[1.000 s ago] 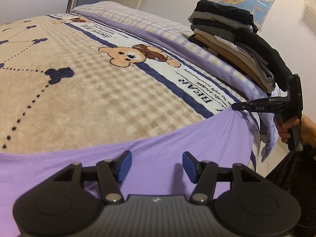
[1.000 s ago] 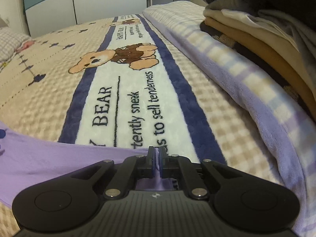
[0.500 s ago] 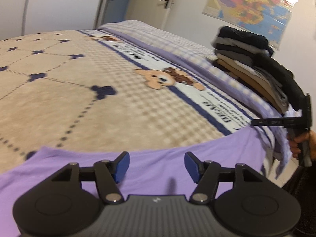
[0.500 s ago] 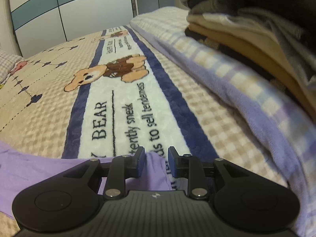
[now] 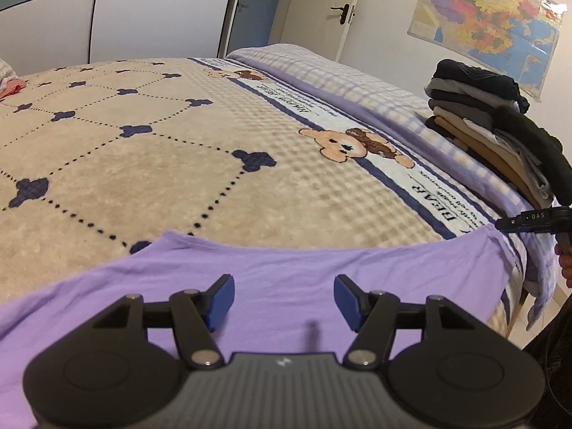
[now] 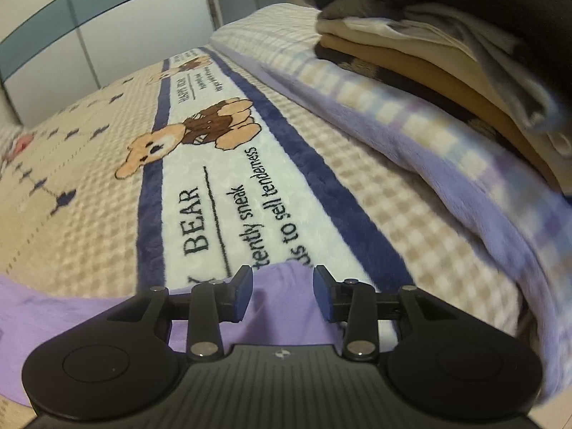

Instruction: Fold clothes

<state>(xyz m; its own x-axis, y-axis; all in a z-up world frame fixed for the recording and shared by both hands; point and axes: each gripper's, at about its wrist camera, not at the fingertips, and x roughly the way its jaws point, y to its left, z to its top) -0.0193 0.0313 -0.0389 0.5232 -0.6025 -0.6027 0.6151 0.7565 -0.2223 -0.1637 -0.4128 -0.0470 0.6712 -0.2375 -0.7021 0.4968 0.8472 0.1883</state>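
A lilac garment point(image 5: 279, 279) lies spread flat across the near part of the bed. My left gripper point(image 5: 284, 298) hovers over its middle, open, with nothing between its blue pads. The right gripper point(image 6: 282, 295) is open too, and a corner of the lilac garment point(image 6: 282, 286) lies loose between its fingers without being pinched. In the left wrist view the right gripper point(image 5: 529, 220) shows at the far right edge, held by a hand point(image 5: 565, 268), at the garment's right corner.
The bed carries a beige blanket with a bear print point(image 5: 343, 146) and a white text band point(image 6: 221, 214). A tall stack of folded clothes point(image 5: 493, 132) sits at the right side of the bed, close above the right gripper. Wardrobe doors and a wall map stand behind.
The right gripper was shut on the garment's corner a second ago and has opened, letting the cloth go. The left gripper has risen and tilted up, staying open.
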